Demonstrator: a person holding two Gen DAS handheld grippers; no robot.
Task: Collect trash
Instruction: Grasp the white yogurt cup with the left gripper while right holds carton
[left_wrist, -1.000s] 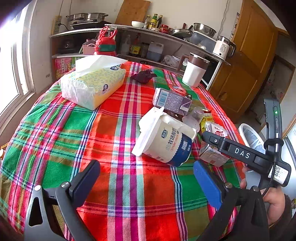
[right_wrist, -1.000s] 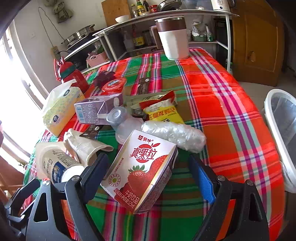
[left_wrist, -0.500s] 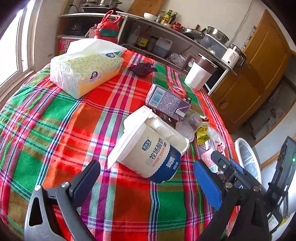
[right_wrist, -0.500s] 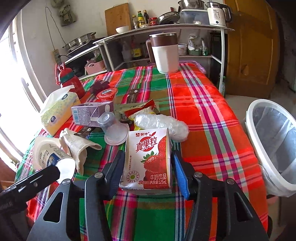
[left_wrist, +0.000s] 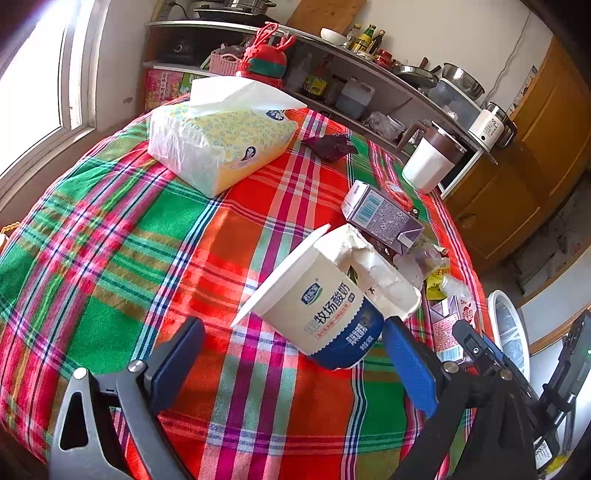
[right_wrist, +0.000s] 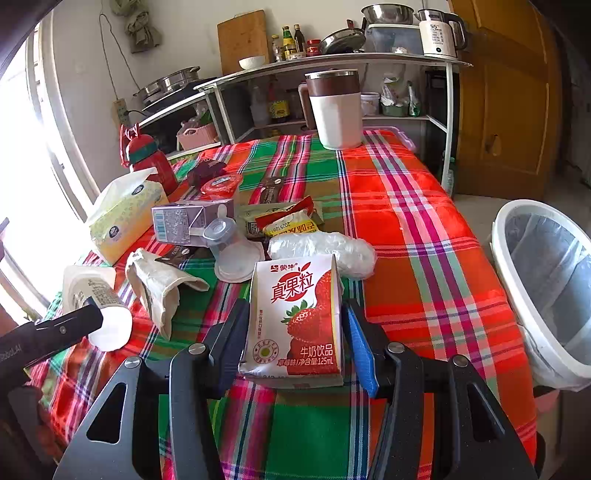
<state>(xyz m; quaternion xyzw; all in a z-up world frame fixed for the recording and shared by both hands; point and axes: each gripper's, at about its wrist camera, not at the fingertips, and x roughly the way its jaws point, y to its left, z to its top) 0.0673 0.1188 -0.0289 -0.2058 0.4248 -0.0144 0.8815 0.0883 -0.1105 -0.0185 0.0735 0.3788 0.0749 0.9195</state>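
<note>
Strawberry milk carton (right_wrist: 295, 314) sits clamped in the right hand-held gripper (right_wrist: 293, 345); left hand-held gripper (left_wrist: 291, 362) gapes empty.

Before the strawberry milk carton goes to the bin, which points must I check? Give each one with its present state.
1. Right gripper fingers press both sides of the strawberry milk carton: ok.
2. Carton upright: ok.
3. Carton lifted off the tablecloth: cannot tell.
4. White bin open, beside the table: ok.
5. Way to the bin free of trash: ok.
6. Left gripper open, holding nothing; yogurt tub lies ahead: ok.
</note>
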